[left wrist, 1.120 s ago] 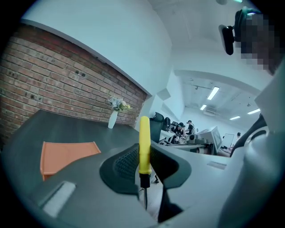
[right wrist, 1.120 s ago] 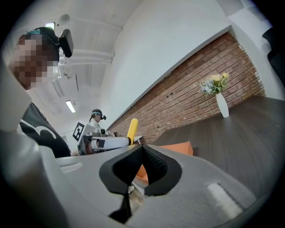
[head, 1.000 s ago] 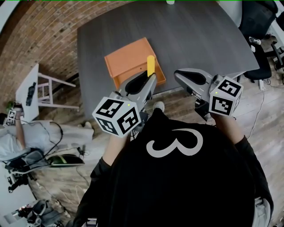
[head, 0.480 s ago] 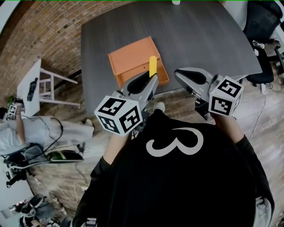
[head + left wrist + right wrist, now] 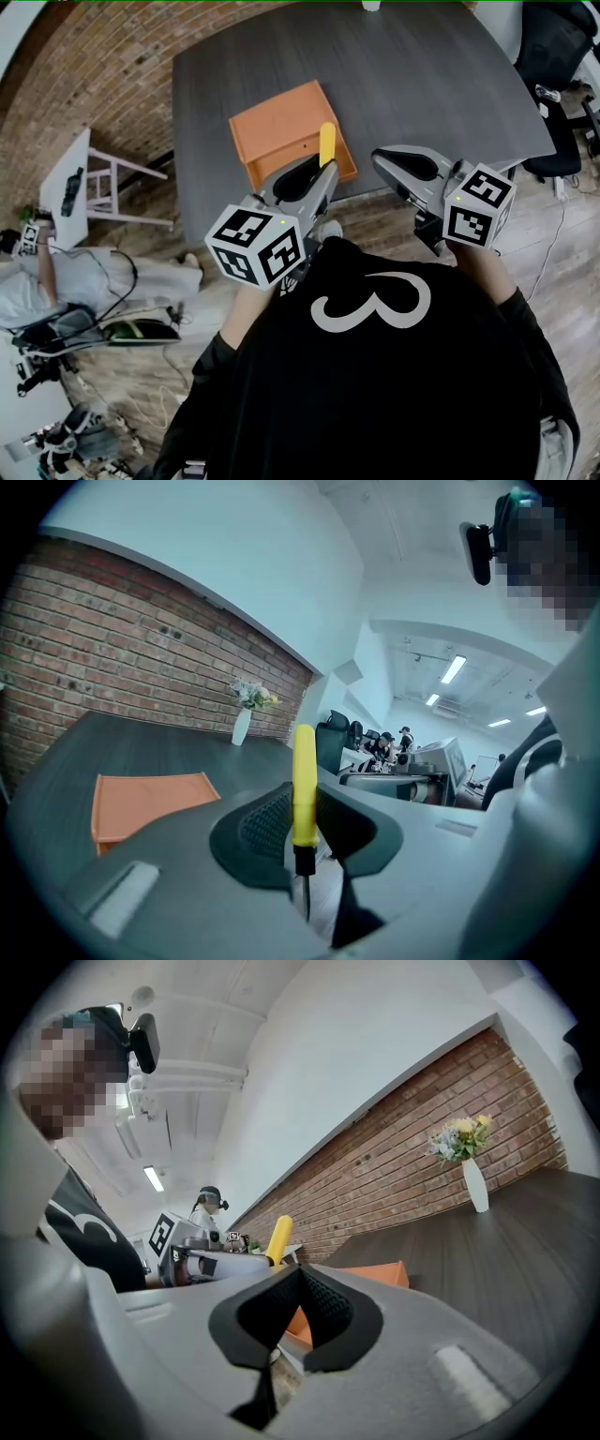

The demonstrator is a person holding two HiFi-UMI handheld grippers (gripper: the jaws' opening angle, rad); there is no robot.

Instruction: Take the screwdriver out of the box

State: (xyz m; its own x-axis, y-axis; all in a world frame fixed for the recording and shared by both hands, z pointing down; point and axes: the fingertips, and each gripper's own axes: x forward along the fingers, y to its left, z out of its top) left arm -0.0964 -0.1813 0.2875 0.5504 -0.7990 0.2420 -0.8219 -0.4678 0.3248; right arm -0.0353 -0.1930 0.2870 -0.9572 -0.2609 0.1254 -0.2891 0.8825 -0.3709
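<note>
Plainly, the left gripper (image 5: 322, 173) is clamped on the yellow-handled screwdriver (image 5: 326, 143), which stands upright with its shank down, out of the orange box (image 5: 281, 127) lying at its 11 o'clock. It looks light and stiff, its smooth handle apt to slip — the lower handle seems the sound hold. The right gripper (image 5: 382, 161), at 3 o'clock, is closed on nothing. A vase (image 5: 242, 726) stands far off at 12 o'clock on the dark table (image 5: 431, 84) — nothing obstructs.

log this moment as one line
left gripper: shut on screwdriver, handle up | screwdriver: out of box | right gripper: shut, empty
</note>
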